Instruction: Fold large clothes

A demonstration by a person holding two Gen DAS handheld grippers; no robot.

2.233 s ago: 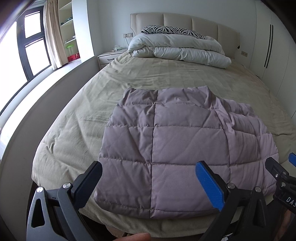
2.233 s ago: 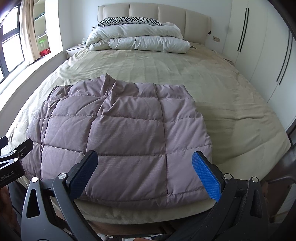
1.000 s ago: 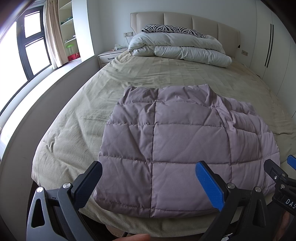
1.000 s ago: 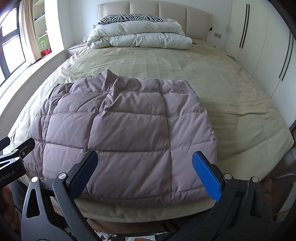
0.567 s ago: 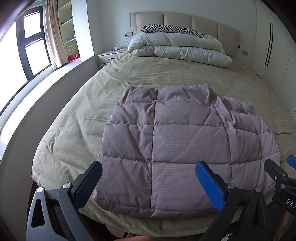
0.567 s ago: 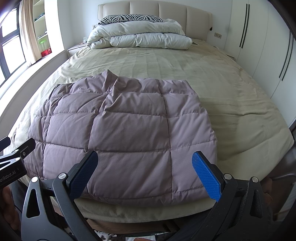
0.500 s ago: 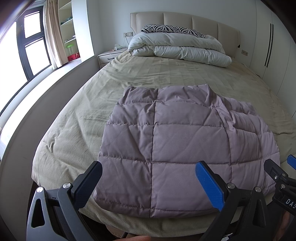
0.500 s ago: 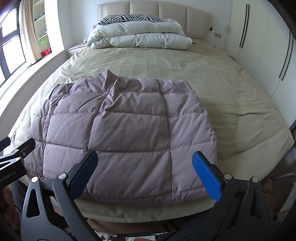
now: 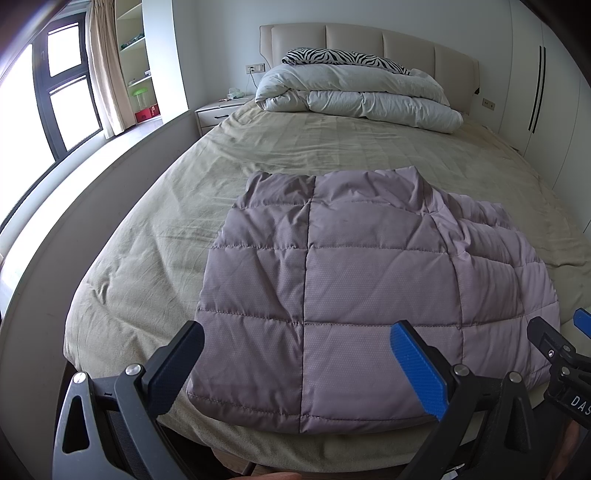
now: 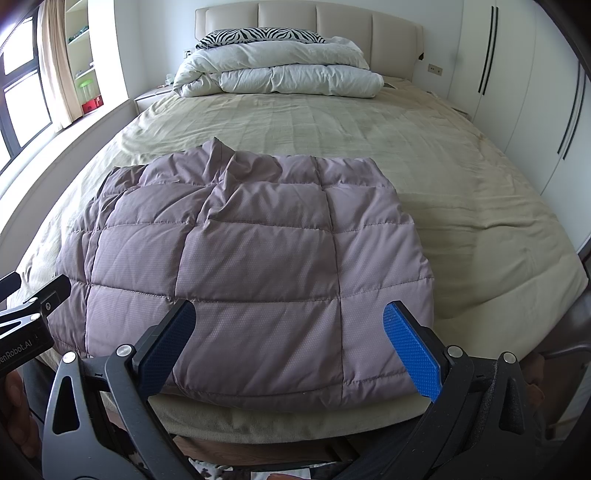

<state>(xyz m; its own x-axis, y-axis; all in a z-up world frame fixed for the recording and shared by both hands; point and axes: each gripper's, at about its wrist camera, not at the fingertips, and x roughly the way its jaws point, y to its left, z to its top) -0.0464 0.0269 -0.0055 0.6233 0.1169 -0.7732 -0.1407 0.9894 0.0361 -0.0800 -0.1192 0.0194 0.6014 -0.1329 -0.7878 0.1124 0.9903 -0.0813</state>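
A mauve quilted puffer garment (image 9: 369,280) lies folded into a rough rectangle at the near end of the bed; it also shows in the right wrist view (image 10: 251,258). Its upper left part there is bunched and wrinkled. My left gripper (image 9: 297,330) is open and empty, just in front of the garment's near edge. My right gripper (image 10: 288,306) is open and empty, hovering over the near edge too. Each gripper's side shows in the other's view: the right one (image 9: 561,354) and the left one (image 10: 33,306).
The bed (image 9: 155,221) has a beige cover. A folded white duvet (image 9: 354,96) and a zebra pillow (image 10: 258,35) lie at the headboard. A nightstand (image 9: 218,110) and window ledge are at left, white wardrobes (image 10: 535,92) at right.
Nothing has visibly changed in the last second; before that the right wrist view shifted slightly. The garment lies as before and both grippers stay open.
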